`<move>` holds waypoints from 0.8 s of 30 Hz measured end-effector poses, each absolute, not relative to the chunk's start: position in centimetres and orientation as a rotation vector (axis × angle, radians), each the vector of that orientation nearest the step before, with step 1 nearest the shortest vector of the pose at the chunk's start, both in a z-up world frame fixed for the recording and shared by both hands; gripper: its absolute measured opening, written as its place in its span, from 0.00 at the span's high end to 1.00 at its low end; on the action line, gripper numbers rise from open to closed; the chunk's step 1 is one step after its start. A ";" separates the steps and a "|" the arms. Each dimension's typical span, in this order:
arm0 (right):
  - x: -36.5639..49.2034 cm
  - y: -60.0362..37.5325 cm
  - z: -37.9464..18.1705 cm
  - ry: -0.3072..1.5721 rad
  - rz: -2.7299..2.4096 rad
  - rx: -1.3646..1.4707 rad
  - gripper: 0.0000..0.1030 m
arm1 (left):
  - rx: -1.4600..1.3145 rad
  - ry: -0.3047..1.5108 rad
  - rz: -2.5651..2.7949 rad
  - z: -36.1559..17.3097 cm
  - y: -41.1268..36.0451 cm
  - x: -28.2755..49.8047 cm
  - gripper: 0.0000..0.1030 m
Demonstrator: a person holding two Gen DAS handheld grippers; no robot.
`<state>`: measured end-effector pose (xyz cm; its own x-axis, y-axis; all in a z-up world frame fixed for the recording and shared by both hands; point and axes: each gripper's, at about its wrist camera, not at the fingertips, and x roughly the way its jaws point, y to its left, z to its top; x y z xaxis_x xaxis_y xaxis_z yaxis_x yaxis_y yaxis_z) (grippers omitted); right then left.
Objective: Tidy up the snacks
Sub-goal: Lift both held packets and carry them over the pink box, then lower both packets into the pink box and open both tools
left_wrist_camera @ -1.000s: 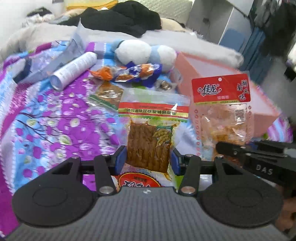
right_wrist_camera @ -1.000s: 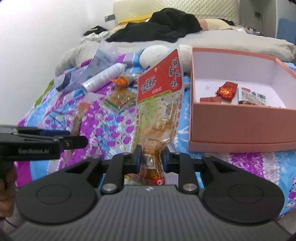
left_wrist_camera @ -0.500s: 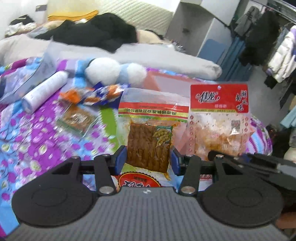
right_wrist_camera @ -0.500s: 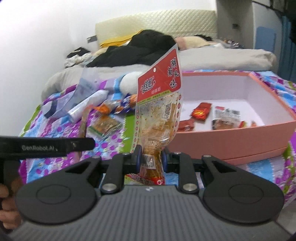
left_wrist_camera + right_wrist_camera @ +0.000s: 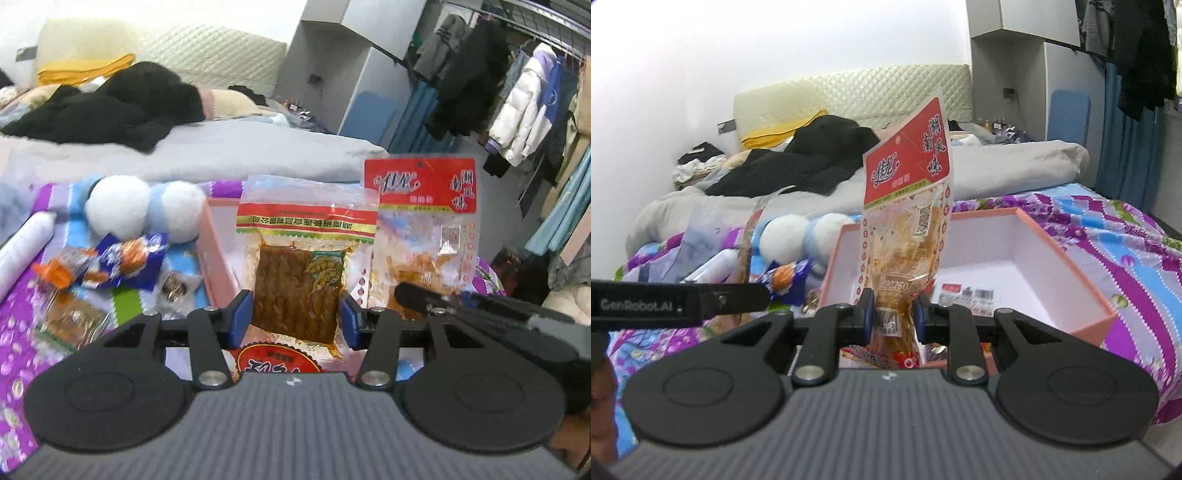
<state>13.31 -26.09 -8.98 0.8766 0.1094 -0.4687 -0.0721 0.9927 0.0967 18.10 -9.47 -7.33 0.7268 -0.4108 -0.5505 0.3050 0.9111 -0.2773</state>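
The left tongs [image 5: 295,314] grip a clear plastic packet of brown snack strips with a red-and-green band [image 5: 299,273], jaws about half apart on its sides, held upright above the floral bedspread [image 5: 22,332]. The right tongs [image 5: 893,315] pinch, nearly closed, a red-topped clear snack pouch [image 5: 908,221] upright before the open pink cardboard box [image 5: 1071,266] on the bed.

Two held snack packets [image 5: 299,266] [image 5: 905,236], one pink box [image 5: 1082,280], two white plush balls [image 5: 116,206] [image 5: 183,212], one white tube [image 5: 22,247].
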 end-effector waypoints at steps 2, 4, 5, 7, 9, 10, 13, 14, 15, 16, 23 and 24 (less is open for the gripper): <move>14.3 -27.1 -8.5 0.484 0.089 0.108 0.76 | -0.169 0.648 -0.404 -7.0 -10.4 19.3 0.46; 15.0 -27.8 -8.0 0.462 0.079 0.123 0.76 | -0.165 0.676 -0.423 -6.6 -11.4 20.7 0.46; 15.6 -28.2 -7.9 0.457 0.074 0.124 0.76 | -0.170 0.682 -0.422 -6.5 -11.7 21.4 0.46; 16.6 -28.7 -7.8 0.457 0.069 0.126 0.76 | -0.164 0.687 -0.432 -6.2 -12.5 22.8 0.46; 17.7 -29.3 -7.9 0.469 0.055 0.117 0.76 | -0.146 0.700 -0.432 -6.2 -13.3 24.3 0.46; 18.2 -29.6 -8.0 0.481 0.051 0.115 0.76 | -0.135 0.707 -0.429 -6.2 -13.7 25.1 0.46; 20.7 -30.7 -9.3 0.559 0.031 0.110 0.76 | -0.122 0.758 -0.426 -6.7 -14.7 27.2 0.46; 21.5 -31.1 -9.8 0.589 0.015 0.115 0.76 | -0.136 0.779 -0.418 -7.0 -14.9 27.8 0.46; 22.3 -31.5 -10.4 0.613 0.007 0.120 0.76 | -0.148 0.794 -0.406 -7.4 -15.1 28.3 0.46; 23.1 -31.9 -11.1 0.639 0.006 0.132 0.76 | -0.145 0.806 -0.398 -7.7 -15.1 28.8 0.46; 24.8 -33.1 -13.7 0.740 0.023 0.138 0.76 | -0.127 0.903 -0.351 -10.5 -16.4 31.3 0.46; 25.0 -33.1 -13.9 0.753 0.033 0.130 0.75 | -0.127 0.911 -0.346 -10.9 -16.4 31.3 0.46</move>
